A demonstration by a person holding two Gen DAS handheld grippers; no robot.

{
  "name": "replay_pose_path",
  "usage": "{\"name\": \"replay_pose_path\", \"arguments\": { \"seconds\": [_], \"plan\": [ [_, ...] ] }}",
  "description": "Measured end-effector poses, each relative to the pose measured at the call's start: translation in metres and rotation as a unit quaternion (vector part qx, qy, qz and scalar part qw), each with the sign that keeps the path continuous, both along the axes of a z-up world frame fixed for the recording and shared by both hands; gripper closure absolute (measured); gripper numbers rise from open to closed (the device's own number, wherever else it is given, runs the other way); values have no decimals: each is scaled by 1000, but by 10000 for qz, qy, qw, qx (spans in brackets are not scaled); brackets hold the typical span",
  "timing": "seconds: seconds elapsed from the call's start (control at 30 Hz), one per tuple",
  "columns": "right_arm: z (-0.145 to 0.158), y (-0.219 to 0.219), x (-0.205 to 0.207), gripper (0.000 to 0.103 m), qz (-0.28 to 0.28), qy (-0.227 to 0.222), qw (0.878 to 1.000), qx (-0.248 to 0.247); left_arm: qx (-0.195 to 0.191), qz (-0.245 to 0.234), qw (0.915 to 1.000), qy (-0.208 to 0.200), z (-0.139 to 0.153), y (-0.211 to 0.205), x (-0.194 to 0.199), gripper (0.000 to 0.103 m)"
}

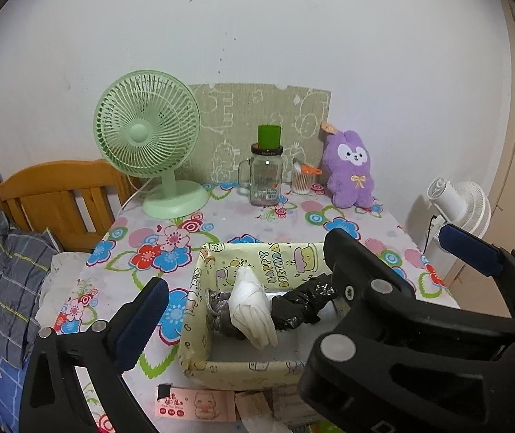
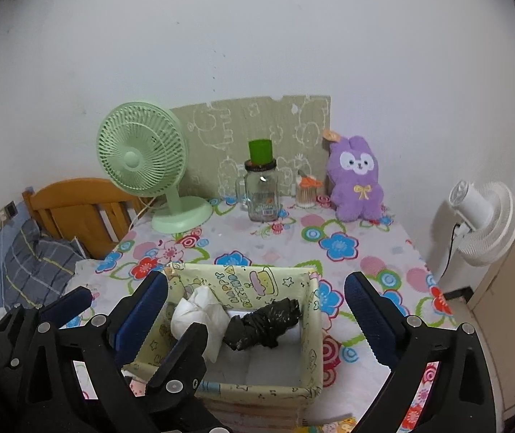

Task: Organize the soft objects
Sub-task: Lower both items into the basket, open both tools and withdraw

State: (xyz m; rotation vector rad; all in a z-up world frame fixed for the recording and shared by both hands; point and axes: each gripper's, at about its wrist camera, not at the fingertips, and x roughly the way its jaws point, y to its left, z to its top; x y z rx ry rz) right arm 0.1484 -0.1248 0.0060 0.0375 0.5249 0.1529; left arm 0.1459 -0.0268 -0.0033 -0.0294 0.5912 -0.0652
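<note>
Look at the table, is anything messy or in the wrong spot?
The purple plush bunny sits alone at the back of the table, outside the box that holds the white bundle and black bag. Nothing looks spilled or broken.

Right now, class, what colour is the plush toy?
Purple plush toy, white face, yellow bow; clearest in the right wrist view.

The left gripper (image 1: pixel 315 270) points forward and somewhat downward with its jaws spread wide and nothing between the blue pads (image 1: pixel 138 321). The right gripper (image 2: pixel 257 310) is angled the same way just beside it, jaws equally wide and empty; each gripper's black frame shows in the other's view.
</note>
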Motion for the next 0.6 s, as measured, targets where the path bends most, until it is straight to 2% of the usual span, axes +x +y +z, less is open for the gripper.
{"name": "replay_pose_path", "arguments": {
  "seconds": [0.17, 0.6],
  "plan": [
    [7, -5, -21, 3, -53, -126, 9998, 118, 3, -34, 9999, -110, 6, 0, -16, 0],
    [11, -7, -63, 3, -23, -254, 9997, 57, 111, -85, 9993, -345, 8, -7, -56, 0]
  ]
}}
